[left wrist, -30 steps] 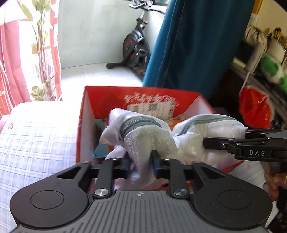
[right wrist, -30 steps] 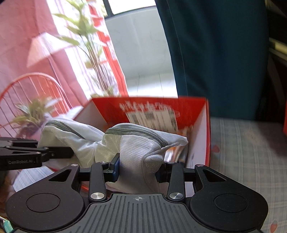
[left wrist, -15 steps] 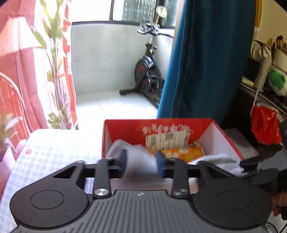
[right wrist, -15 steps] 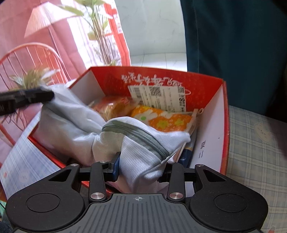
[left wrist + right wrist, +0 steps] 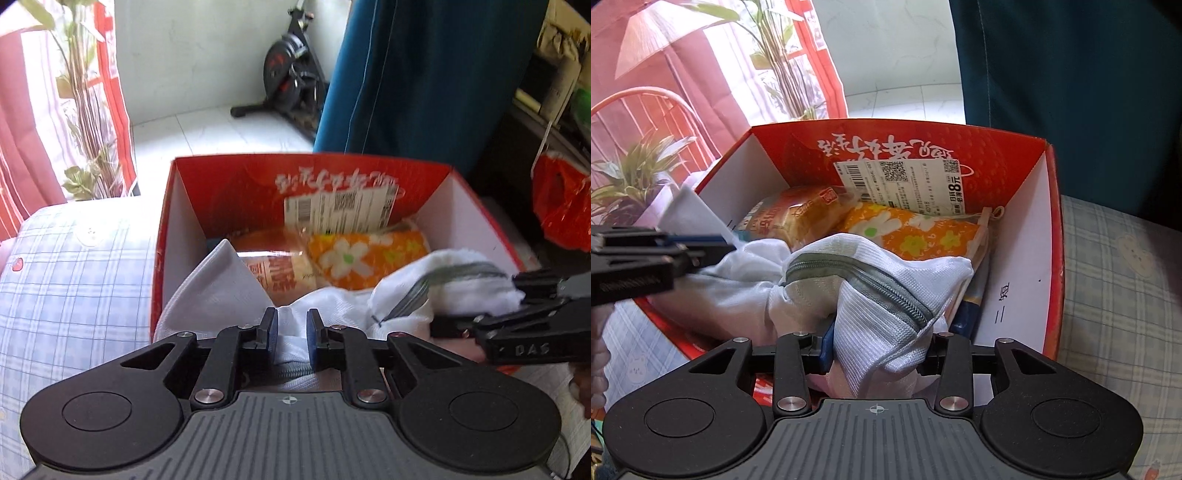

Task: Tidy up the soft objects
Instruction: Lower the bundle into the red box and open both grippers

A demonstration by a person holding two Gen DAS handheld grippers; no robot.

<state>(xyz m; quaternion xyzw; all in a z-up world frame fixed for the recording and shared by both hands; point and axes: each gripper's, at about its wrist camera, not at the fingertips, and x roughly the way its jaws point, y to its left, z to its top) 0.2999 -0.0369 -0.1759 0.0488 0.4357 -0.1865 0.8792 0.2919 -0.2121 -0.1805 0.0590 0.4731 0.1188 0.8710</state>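
A white mesh laundry bag (image 5: pixel 221 284) with a grey zipper (image 5: pixel 857 273) lies across the near side of an open red cardboard box (image 5: pixel 177 206). My left gripper (image 5: pixel 291 334) is shut on the bag's left part at the box's near edge. My right gripper (image 5: pixel 877 349) is shut on the bag's right part, also seen from the side in the left wrist view (image 5: pixel 517 295). Inside the box lie an orange flowered cloth pack (image 5: pixel 923 229) and an orange snack packet (image 5: pixel 790 218).
The box (image 5: pixel 1052 240) sits on a blue checked bedsheet (image 5: pixel 74 288). A white barcode label (image 5: pixel 901 181) is stuck on its far wall. A teal curtain (image 5: pixel 424 74), an exercise bike (image 5: pixel 291 81), a plant (image 5: pixel 631 177) and a red plastic bag (image 5: pixel 561 206) surround the bed.
Both grippers have lowered the white bag from above the box down into it. The contents behind it have come into view.
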